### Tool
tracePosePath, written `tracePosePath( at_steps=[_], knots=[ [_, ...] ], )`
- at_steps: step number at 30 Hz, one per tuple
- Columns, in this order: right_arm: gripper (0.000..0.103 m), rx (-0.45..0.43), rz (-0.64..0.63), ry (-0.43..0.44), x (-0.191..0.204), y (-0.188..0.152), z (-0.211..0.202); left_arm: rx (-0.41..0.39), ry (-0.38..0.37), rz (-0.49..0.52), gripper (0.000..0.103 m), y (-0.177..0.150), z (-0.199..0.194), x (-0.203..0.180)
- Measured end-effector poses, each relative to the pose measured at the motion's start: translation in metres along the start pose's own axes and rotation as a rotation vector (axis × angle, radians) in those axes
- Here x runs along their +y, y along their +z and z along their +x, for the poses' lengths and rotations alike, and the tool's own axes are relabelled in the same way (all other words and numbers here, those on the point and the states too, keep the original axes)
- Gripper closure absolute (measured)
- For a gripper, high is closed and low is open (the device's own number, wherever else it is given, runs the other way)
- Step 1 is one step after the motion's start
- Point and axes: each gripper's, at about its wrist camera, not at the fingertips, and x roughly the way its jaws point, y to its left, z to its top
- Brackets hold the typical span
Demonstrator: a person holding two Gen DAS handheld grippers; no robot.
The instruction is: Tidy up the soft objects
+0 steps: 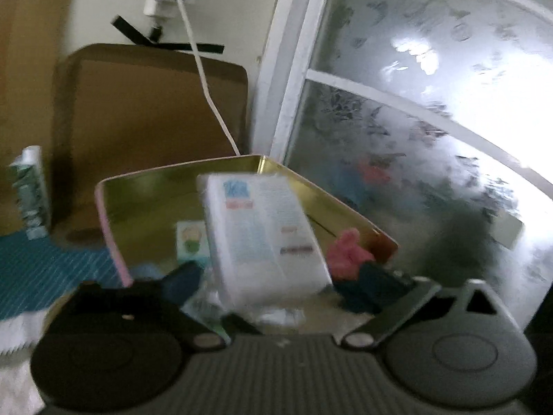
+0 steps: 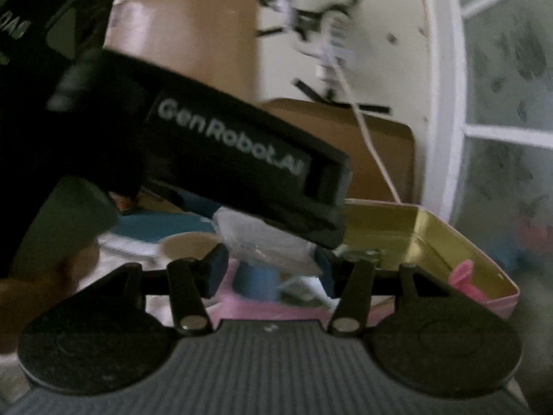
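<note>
The white pack [image 1: 262, 238] of tissues looks light and squishy, tipped up inside the gold tin [image 1: 145, 186], so I would pinch its short end. My left gripper [image 1: 262, 297] is spread wide around it. My right gripper [image 2: 273, 276] is half open, holding nothing.

I read "GenRobot.AI" in white on the black left gripper [image 2: 238, 145]; the print on the white pack [image 1: 266, 231] is too blurred
</note>
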Motion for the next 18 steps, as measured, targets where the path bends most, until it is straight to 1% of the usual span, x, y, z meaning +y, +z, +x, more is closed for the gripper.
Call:
tracePosePath(
  at_steps=[1,2,3,4,5,6,8,10,12,16,18],
  knots=[
    [0.041,0.008,0.007,-0.030,-0.009,0.004,0.014,0.008,0.029,0.001,0.000,0.004,0.011,-0.001],
    [0.033,0.029,-0.014,-0.073,-0.013,0.006,0.029,0.028,0.071,-0.008,0.000,0.008,0.025,0.000],
    [0.027,0.058,-0.041,-0.116,-0.018,0.006,0.046,0.048,0.094,-0.028,0.002,0.010,0.033,0.004],
    [0.023,0.079,-0.055,-0.151,-0.021,0.003,0.057,0.057,0.095,-0.055,0.004,0.009,0.035,0.008],
    [0.023,0.107,-0.054,-0.179,-0.027,0.000,0.065,0.058,0.082,-0.077,0.004,0.007,0.034,0.012],
    [0.023,0.123,-0.037,-0.179,-0.032,-0.002,0.066,0.049,0.072,-0.082,0.004,0.004,0.028,0.015],
    [0.023,0.097,0.009,-0.144,-0.038,-0.010,0.053,0.017,0.090,-0.065,0.004,-0.003,0.015,0.015],
    [0.023,0.072,0.022,-0.147,-0.037,-0.016,0.041,-0.006,0.096,-0.063,0.004,-0.010,0.003,0.014],
    [0.023,0.039,0.040,-0.142,-0.035,-0.020,0.027,-0.026,0.080,-0.073,0.004,-0.019,-0.014,0.014],
    [0.023,-0.007,0.104,-0.134,-0.020,-0.030,-0.005,-0.075,0.073,-0.060,0.003,-0.037,-0.053,0.013],
    [0.023,-0.025,0.134,-0.132,-0.016,-0.035,-0.022,-0.091,0.082,-0.055,0.003,-0.050,-0.073,0.013]
  ],
)
